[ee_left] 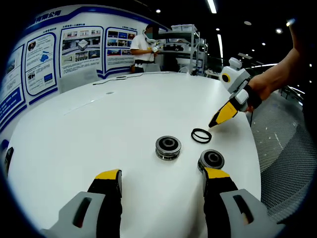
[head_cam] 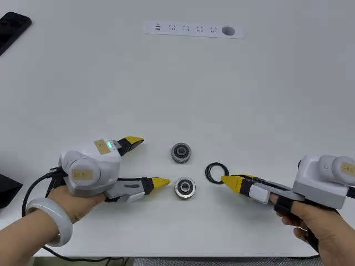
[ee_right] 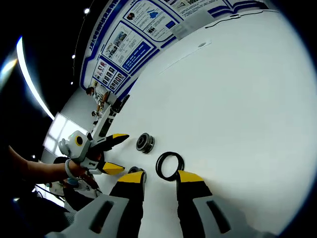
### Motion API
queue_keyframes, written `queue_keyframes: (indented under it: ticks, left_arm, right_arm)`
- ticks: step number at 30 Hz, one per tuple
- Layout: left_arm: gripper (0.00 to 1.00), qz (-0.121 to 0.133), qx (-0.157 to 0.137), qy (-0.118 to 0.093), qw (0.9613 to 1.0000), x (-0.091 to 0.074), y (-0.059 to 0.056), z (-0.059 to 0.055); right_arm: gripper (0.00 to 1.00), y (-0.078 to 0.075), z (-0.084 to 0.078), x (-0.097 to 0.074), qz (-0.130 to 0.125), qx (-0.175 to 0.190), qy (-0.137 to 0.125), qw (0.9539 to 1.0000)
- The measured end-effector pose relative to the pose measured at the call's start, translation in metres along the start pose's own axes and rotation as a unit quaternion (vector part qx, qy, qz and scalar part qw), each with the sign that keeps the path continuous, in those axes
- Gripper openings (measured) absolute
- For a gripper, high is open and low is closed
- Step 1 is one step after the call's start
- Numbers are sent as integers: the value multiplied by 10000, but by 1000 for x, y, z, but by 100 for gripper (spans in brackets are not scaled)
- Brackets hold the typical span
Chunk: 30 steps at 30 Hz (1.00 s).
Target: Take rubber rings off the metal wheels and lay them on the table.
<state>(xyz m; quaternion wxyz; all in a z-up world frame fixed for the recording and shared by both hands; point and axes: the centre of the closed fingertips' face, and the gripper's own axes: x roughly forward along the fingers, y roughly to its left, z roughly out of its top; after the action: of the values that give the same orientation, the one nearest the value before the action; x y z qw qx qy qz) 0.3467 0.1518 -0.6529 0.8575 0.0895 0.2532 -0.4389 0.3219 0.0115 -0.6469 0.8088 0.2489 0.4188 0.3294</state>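
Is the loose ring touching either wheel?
No, the black ring lies flat on the table, apart from the near wheel and the far wheel.

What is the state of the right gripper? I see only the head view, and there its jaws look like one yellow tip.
Observer: The right gripper view shows the right gripper open, with its jaws apart and gripping nothing.
Operator: Is anybody else near the bench?
Observer: Yes. In the left gripper view a person stands beyond the far end of the table, beside some shelves.
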Motion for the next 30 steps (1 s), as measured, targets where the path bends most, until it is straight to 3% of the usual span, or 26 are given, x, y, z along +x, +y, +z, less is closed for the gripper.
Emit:
queue_keyframes:
  ticks: [10, 16, 30]
  left_arm:
    - [67, 19, 1, -34, 10000, -9, -5, 1]
    - [67, 31, -15, -60, 10000, -17, -9, 1]
    - [69, 109, -88, -151, 9998, -36, -18, 1]
  right_arm:
    - [47, 7, -3, 0, 50, -608, 136, 9980]
    - [53, 12, -6, 0, 42, -893, 204, 9958]
    - [71, 26, -14, -5, 56, -1789, 371, 9832]
